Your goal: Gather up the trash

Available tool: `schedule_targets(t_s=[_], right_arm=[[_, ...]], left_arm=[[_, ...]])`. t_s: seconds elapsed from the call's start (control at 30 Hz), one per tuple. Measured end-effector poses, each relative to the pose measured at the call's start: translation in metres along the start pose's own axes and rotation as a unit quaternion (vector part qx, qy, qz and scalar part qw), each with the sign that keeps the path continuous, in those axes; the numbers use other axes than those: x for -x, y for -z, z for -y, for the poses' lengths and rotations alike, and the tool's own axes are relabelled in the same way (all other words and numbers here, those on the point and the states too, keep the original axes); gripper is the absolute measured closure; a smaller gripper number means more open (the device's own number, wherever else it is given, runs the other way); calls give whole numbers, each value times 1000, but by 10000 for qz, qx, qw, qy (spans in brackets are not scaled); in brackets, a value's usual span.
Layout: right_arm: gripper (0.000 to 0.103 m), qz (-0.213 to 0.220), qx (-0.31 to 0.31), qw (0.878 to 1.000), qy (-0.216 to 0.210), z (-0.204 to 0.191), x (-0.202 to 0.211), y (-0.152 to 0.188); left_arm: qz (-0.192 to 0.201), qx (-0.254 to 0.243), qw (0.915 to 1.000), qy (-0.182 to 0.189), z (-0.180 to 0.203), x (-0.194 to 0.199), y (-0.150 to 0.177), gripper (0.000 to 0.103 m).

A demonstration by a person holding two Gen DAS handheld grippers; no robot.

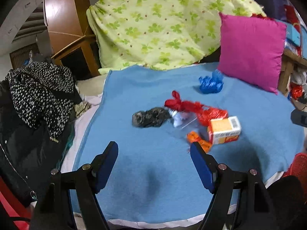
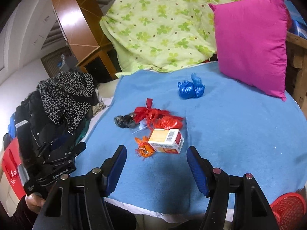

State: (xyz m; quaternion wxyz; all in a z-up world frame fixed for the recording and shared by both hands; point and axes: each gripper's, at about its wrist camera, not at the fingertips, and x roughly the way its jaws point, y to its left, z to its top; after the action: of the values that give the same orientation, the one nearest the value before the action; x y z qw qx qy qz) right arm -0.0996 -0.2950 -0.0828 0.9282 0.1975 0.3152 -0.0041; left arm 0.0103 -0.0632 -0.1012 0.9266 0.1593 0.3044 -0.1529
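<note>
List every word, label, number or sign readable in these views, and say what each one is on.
"GenRobot.AI": white lettering on the black body of the left gripper, seen from the right wrist view.
Barcode and print on the small carton: too small and blurred to read.
White marks on the red bag at the left edge: unreadable.
No other text can be made out.

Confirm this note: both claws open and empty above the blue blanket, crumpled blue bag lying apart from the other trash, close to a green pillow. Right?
One slip: the pillow is magenta, not green; the green is the clover-print quilt behind. The right wrist view shows it. The rest holds: left claw and right claw open and empty above the blue blanket, and the crumpled blue bag apart from the other trash.
</note>
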Motion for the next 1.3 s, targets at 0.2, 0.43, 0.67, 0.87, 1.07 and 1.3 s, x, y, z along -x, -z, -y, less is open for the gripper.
schedule_targets(t_s=[0.2, 0.43, 0.67, 0.87, 1.07, 1.3], right_arm=[[34, -168, 0, 9997, 192, 0, -19, 6], [34, -326, -81, 9989, 317, 9, -37, 10], [34, -300, -212, 9936, 1070, 50, -72, -25], [34, -97, -484, 9725, 2275, 134, -135, -68], [34, -237, -655, 9569, 2821, 182, -204, -91], [0, -402, -759, 9668, 2405, 194, -235, -83]], left_arm=[[-272, 125, 9995, 34, -3, -21, 9, 25], [-429, 178, 9989, 52, -3, -41, 12, 25], [-809, 657, 9945, -106, -29, -89, 0, 25], [-1322, 1700, 9737, -745, -95, -175, -8, 25], [-1857, 2378, 9441, -1331, -134, -252, 9, 20], [-1316, 2726, 9331, -1939, -135, -254, 21, 0]])
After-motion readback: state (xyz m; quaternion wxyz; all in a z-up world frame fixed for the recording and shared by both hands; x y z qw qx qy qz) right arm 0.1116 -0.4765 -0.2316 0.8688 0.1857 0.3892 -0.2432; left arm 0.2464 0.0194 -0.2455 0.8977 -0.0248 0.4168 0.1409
